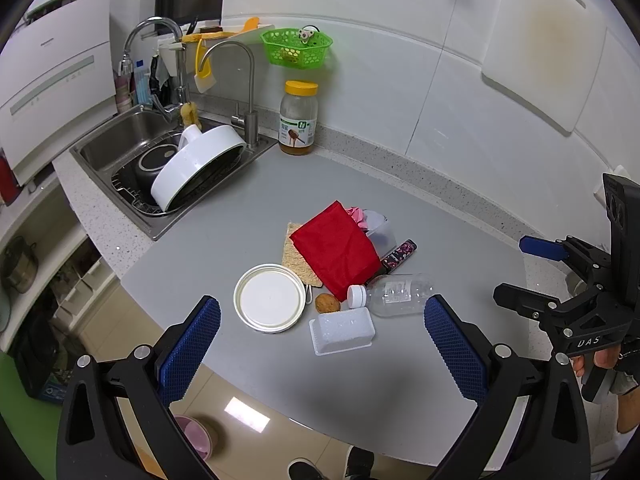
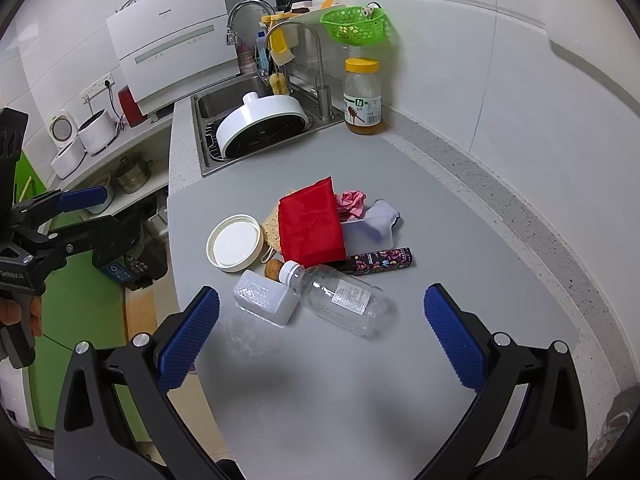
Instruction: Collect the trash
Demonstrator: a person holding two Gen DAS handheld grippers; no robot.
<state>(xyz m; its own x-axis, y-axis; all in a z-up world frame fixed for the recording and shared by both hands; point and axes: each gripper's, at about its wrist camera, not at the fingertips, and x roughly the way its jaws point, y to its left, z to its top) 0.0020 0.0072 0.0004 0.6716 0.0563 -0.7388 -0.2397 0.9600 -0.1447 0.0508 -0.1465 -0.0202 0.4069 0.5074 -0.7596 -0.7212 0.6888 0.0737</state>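
A heap of trash lies mid-counter: a red cloth bag (image 1: 338, 250) (image 2: 311, 224), a clear plastic bottle (image 1: 394, 294) (image 2: 340, 298) on its side, a white lid (image 1: 270, 298) (image 2: 235, 242), a small clear plastic box (image 1: 342, 330) (image 2: 266, 298), a brown nut (image 1: 327, 303) (image 2: 273, 269), a dark patterned tube (image 1: 398, 254) (image 2: 382, 260), crumpled pink paper (image 2: 351, 203) and a loofah pad (image 1: 298, 262). My left gripper (image 1: 322, 344) is open and empty, above the counter's near edge. My right gripper (image 2: 322, 334) is open and empty, just short of the bottle.
A sink (image 1: 120, 140) (image 2: 224, 100) with a white pot lid stands at the back left. A honey jar (image 1: 298, 118) (image 2: 363, 96) stands against the wall under a green basket (image 1: 296, 48). A pink bin (image 1: 196, 436) sits on the floor below the counter edge.
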